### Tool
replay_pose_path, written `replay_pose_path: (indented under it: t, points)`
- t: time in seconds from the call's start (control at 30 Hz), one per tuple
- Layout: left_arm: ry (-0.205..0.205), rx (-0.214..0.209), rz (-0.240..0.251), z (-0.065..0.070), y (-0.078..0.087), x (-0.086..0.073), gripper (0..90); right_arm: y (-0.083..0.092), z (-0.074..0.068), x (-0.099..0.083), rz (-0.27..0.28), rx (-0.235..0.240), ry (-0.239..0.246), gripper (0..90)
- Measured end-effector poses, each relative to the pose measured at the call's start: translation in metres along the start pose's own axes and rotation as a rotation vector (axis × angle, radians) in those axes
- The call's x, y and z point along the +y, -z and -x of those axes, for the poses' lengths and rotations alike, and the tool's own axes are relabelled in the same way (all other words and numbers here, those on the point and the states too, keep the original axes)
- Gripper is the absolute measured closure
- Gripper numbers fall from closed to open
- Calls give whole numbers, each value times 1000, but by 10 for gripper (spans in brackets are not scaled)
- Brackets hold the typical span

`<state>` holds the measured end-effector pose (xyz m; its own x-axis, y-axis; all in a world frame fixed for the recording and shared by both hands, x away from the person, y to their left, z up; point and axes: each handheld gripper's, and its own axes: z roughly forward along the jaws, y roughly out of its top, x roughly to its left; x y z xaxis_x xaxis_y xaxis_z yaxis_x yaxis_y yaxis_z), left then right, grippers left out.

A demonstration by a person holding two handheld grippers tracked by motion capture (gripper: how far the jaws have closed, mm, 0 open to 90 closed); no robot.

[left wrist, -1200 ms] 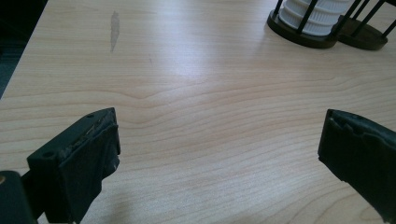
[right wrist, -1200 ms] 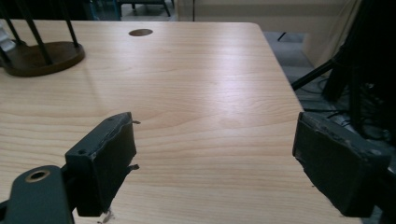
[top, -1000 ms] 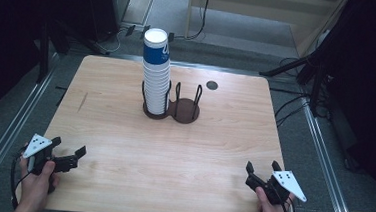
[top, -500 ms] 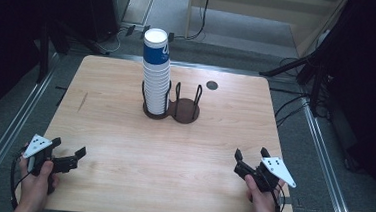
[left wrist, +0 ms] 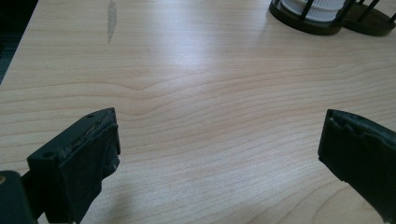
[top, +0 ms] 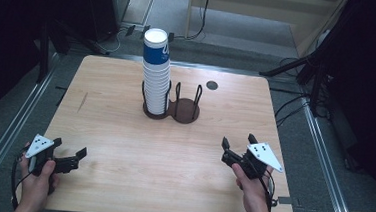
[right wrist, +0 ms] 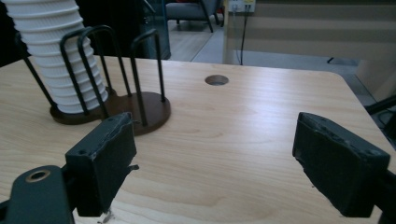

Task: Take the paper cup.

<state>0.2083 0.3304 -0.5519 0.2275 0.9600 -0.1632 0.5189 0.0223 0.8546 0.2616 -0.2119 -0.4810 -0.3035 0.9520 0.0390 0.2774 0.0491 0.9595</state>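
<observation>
Two racks sit joined mid-table, and the cup stack [top: 157, 71] fills the left rack [top: 155, 109], towering well above its wires. Your left gripper [top: 67, 160] and right gripper [top: 237, 150], both near you, gape wide and empty. Bump that stack sideways and it probably topples.

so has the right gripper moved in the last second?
Yes. The right gripper has gone inward and forward from the table's right edge toward the cup holder. Jaws open.
</observation>
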Motion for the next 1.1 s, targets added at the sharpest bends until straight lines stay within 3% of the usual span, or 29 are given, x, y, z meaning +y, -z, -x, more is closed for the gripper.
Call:
replay_pose_path:
  t: [0.57, 1.1]
  points:
    - [4, 0, -3, -1, 0, 0, 0, -28, -41, 22, 0, 86, 33, 124]
    - [-5, -5, -4, 0, 0, 0, 0, -46, -68, 41, 25, 95, 39, 115]
